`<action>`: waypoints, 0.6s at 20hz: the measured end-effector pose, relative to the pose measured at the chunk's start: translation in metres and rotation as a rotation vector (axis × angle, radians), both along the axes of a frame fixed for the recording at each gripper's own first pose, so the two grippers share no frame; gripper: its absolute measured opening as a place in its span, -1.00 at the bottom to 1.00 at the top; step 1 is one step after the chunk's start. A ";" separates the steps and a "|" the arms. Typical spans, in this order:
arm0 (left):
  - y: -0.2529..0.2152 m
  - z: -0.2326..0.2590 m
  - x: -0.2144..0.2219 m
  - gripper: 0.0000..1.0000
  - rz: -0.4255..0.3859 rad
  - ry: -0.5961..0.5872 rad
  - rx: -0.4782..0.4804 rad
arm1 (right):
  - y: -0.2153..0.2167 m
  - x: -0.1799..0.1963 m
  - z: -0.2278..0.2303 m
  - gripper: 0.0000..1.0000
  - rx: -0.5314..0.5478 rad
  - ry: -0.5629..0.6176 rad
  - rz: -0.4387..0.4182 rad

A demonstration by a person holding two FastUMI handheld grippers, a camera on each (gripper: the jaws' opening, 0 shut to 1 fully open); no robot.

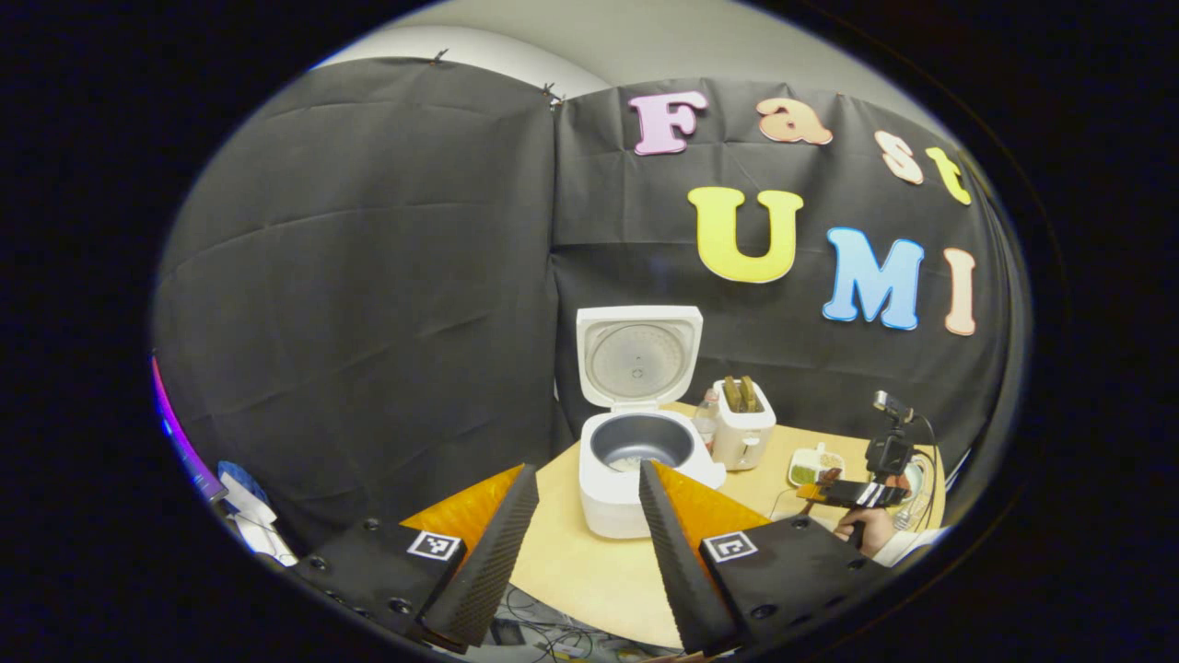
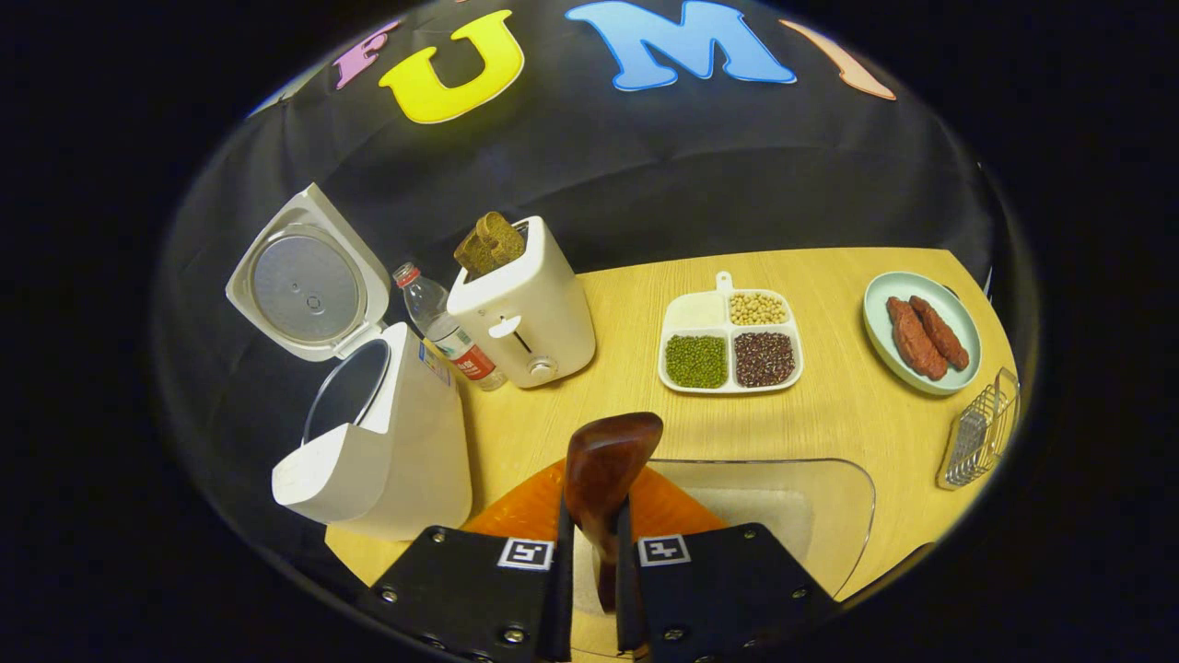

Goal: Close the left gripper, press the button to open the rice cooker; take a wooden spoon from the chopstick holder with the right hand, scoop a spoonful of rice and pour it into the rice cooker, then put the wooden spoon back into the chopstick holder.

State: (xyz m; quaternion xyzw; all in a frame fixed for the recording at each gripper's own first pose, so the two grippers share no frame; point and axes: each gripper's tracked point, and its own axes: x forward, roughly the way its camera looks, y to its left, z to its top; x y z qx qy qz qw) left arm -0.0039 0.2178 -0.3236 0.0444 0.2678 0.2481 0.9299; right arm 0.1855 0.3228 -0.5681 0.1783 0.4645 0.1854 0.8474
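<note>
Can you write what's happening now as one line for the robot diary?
rice cooker: lid open | right hand-held gripper: shut on wooden spoon | left hand-held gripper: open, empty

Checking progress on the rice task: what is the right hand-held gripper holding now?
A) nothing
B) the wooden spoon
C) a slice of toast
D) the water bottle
B: in the right gripper view the right hand-held gripper is shut on the handle of the wooden spoon, whose bowl sticks up between the fingers, over the table.
</note>
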 end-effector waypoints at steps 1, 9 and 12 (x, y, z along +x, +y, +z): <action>0.000 0.000 -0.002 0.61 0.004 -0.002 -0.002 | 0.004 -0.002 0.002 -0.62 0.017 0.005 0.002; -0.008 0.006 -0.004 0.61 -0.010 -0.006 0.014 | -0.016 -0.005 0.015 -0.62 0.162 0.094 -0.116; -0.012 0.005 -0.002 0.61 -0.024 -0.002 0.011 | -0.039 0.002 0.021 -0.62 0.221 0.099 -0.193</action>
